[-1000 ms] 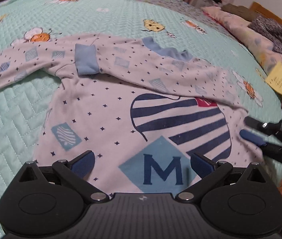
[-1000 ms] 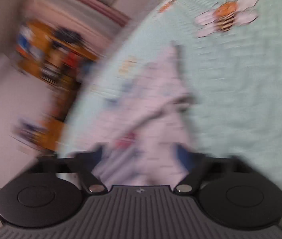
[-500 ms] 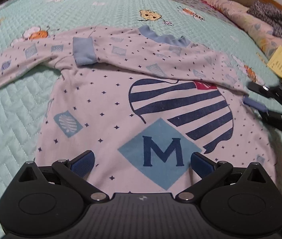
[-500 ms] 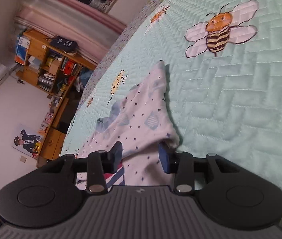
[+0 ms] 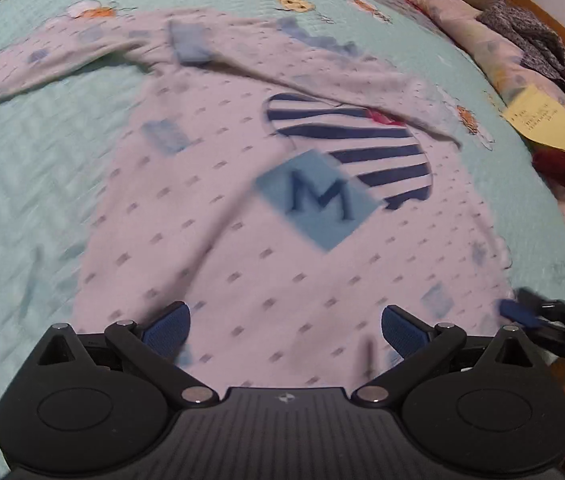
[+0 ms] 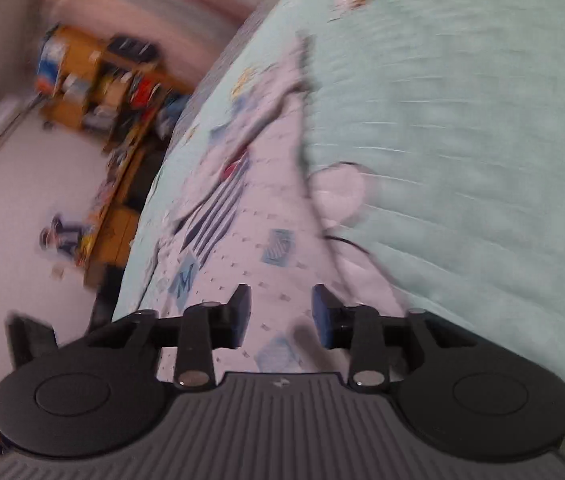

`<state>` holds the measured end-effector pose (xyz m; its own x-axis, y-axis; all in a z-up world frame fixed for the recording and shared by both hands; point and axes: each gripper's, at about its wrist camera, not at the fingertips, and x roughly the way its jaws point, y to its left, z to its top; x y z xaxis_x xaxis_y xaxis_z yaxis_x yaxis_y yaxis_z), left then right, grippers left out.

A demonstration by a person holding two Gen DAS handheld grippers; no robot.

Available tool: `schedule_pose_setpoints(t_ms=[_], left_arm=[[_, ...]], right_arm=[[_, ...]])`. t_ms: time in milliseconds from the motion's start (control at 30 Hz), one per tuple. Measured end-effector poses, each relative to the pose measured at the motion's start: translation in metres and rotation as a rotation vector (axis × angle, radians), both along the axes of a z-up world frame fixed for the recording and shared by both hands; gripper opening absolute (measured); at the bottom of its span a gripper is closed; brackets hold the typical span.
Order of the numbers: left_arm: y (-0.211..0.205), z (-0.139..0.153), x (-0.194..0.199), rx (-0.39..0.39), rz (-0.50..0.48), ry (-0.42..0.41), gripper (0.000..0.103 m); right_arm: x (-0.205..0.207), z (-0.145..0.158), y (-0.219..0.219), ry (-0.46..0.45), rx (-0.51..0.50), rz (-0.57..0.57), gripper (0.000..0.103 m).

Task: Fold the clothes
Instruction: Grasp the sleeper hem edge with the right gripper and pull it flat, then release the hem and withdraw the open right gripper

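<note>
The long-sleeved top [image 5: 242, 208] lies flat, front up, on the bed [image 5: 34, 168] with only one sleeve [image 5: 266, 64] folded across, so most folding remains; left tongs [image 5: 282, 326] gape empty above its hem, right tongs [image 6: 280, 310] closing, nothing gripped.

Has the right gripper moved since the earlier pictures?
Yes. In the left wrist view the right gripper has gone from beside the striped patch down to the shirt's lower corner.

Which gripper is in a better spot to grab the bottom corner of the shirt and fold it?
Probably the right gripper. It sits at the shirt bottom corner, jaws closing over the fabric. The left gripper hangs wide open over the middle of the hem, gripping nothing.
</note>
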<state>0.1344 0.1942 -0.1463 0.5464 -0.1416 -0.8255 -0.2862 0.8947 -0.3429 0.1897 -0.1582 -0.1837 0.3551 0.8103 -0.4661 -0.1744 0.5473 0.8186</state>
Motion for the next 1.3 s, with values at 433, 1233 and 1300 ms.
schedule_pose_setpoints(t_ms=[433,1233,1300], left_arm=[[0.021,0.001,-0.027,-0.037,0.011,0.006,0.102],[0.048,0.019,-0.004,-0.28,0.039,-0.204,0.101],[0.047,0.011,0.011,-0.245,0.045,-0.158,0.102]], right_arm=[[-0.057,0.049,0.052,-0.183,-0.023,0.196,0.066],[-0.036,-0.007,0.065,-0.035,0.052,0.121,0.074],[-0.036,-0.007,0.068,-0.041,0.033,0.125,0.074]])
